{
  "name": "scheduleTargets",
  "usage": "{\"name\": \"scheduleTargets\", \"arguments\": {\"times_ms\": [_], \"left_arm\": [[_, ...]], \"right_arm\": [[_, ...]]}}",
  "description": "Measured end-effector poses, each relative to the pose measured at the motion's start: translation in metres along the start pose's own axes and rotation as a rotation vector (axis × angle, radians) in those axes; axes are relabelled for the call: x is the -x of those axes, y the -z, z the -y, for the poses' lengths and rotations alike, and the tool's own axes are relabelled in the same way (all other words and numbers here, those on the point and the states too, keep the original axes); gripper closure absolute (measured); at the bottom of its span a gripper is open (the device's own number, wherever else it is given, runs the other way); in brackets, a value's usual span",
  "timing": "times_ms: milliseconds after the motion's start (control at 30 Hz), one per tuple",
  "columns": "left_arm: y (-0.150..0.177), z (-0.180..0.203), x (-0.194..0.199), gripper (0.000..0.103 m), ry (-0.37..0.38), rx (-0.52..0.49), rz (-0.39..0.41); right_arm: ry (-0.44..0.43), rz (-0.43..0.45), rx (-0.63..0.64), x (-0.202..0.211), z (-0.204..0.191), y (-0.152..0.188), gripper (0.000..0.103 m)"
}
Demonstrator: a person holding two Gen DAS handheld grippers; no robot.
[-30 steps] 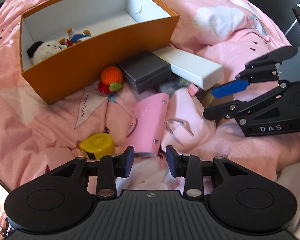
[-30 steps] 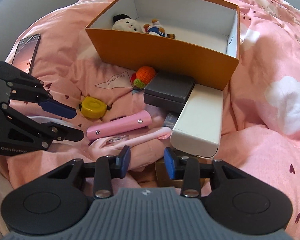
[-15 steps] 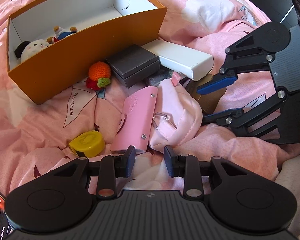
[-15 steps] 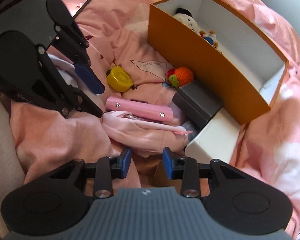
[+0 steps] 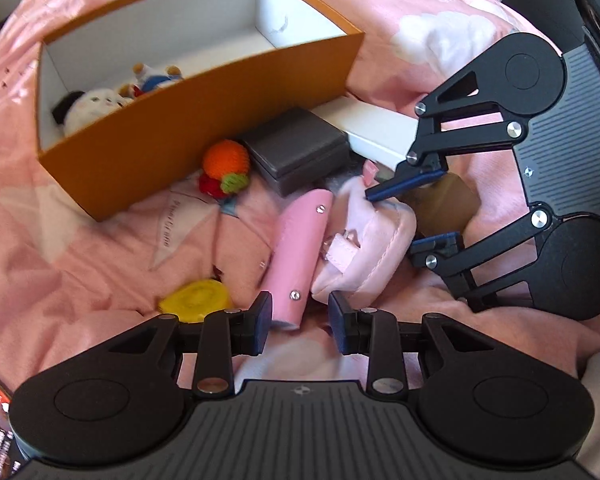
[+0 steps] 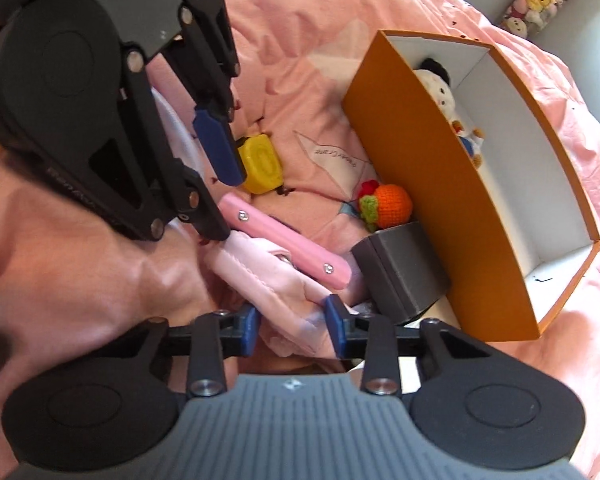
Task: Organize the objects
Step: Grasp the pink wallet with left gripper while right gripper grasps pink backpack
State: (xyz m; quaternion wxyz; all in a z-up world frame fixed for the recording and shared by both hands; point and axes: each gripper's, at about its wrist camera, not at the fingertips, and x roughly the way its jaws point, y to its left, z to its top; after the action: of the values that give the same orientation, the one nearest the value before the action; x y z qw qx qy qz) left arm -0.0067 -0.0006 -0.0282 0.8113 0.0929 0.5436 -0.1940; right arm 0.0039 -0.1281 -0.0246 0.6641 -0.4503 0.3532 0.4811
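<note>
Bed with pink bedding, strewn with small objects

A bed [image 5: 420, 12] covered in a pink cloud-print duvet is seen. An open orange box [image 5: 204, 120] rests on it; just beside its long wall lie a crocheted orange toy [image 5: 225, 160], a grey case [image 5: 300, 150] and a white box [image 5: 376, 124]. Nearer, a pink snap-button pouch [image 5: 296, 256] touches a pale pink fabric bag [image 5: 368, 240], with a yellow tape measure [image 6: 260, 162] close by.
</note>
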Motion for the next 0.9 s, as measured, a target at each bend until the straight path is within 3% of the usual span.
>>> {"name": "scheduleTargets", "arguments": {"times_ms": [300, 567, 733, 900], "left_arm": [[-0.010, -0.021, -0.001, 0.061, -0.160, 0.036, 0.047], [-0.009, -0.042, -0.005, 0.061, -0.182, 0.105, 0.037], [-0.006, -0.037, -0.008, 0.054, -0.148, 0.066, 0.042], [-0.002, -0.029, -0.014, 0.049, -0.116, 0.003, 0.043]], "right_arm": [[-0.018, 0.085, -0.336, -0.014, 0.036, -0.010, 0.082], [-0.039, 0.099, -0.802, -0.026, 0.086, -0.003, 0.087], [-0.057, 0.111, -0.878, -0.035, 0.089, 0.007, 0.078], [-0.053, 0.129, -0.863, -0.028, 0.088, 0.011, 0.070]]}}
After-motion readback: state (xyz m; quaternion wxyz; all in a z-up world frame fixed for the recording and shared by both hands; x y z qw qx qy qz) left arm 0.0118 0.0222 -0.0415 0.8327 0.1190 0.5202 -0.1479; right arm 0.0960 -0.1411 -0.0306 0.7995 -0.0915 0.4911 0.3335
